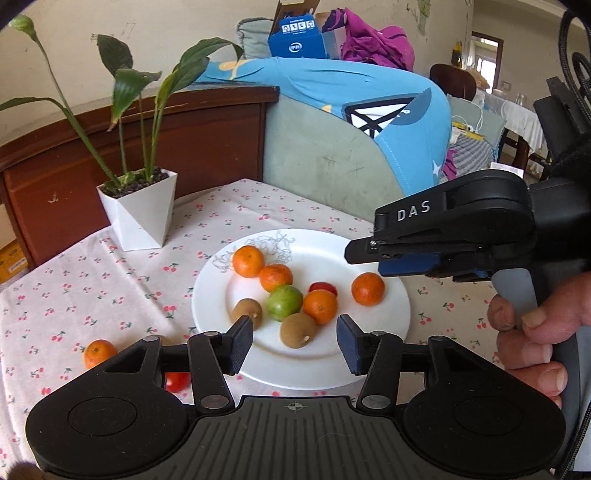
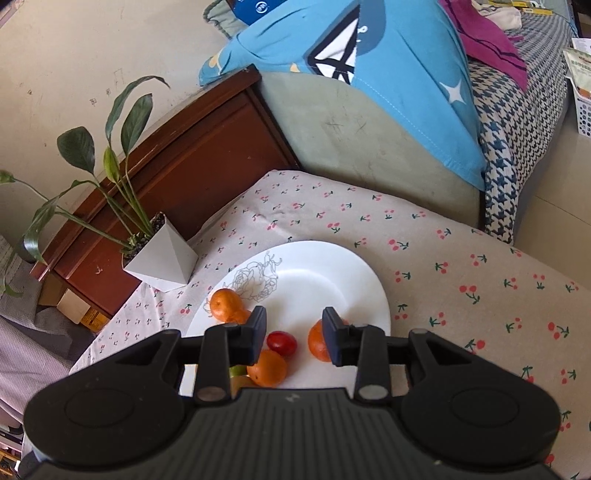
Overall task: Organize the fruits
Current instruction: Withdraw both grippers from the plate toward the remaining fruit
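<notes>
White plate point(image 1: 391, 317) w/ fruit; red one point(image 1: 177, 382) half-hidden under left tool point(image 1: 294, 341); both tools parted, empty.

My table point(image 1: 110, 266) wears cherry-print cloth; wooden cabinet point(image 1: 166, 147) at ten o'clock, sofa point(image 1: 332, 158) at twelve, marked cream wall point(image 1: 147, 29) behind.

A white plate point(image 1: 388, 314) holds four oranges point(image 1: 248, 261), a green fruit point(image 1: 284, 302), two brown kiwis point(image 1: 297, 330) and a red tomato point(image 1: 322, 287). At eight o'clock, another orange point(image 1: 99, 353) lies off-plate.
</notes>
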`<state>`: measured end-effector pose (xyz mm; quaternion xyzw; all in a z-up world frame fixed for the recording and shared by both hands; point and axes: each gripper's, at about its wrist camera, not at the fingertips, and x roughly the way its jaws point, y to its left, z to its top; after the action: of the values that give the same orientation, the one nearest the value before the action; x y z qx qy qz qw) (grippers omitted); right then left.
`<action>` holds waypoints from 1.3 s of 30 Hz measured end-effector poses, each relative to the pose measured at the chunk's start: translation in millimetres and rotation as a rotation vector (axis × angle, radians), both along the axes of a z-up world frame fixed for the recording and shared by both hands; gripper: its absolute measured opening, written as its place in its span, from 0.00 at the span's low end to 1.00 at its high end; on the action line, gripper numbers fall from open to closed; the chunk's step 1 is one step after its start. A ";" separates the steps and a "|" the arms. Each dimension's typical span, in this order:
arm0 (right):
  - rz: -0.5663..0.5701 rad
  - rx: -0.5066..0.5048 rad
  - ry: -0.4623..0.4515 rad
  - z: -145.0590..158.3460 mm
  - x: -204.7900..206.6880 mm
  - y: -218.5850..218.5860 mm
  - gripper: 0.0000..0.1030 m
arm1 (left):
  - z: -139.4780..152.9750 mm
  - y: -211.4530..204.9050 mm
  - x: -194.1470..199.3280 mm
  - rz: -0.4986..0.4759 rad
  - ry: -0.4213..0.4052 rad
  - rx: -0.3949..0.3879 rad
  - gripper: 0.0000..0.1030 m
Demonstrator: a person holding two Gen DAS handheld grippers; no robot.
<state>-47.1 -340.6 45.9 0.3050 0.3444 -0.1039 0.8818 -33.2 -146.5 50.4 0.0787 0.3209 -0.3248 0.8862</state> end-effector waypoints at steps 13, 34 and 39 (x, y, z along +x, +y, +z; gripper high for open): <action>0.144 -0.021 -0.023 6.0 -0.3 39.3 0.34 | 5.2 57.8 12.0 0.143 0.041 0.016 0.48; 0.381 -0.046 -0.023 -0.4 9.3 106.1 0.34 | -8.3 127.4 62.3 0.443 0.144 -0.038 0.47; 0.452 -0.080 -0.024 -4.8 11.7 124.1 0.34 | -15.9 121.4 67.9 0.408 0.140 -0.058 0.47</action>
<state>-35.4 -216.5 41.2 0.1861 0.3889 0.0862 0.8982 34.7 -25.1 34.5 -0.0362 0.3815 -0.1525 0.9110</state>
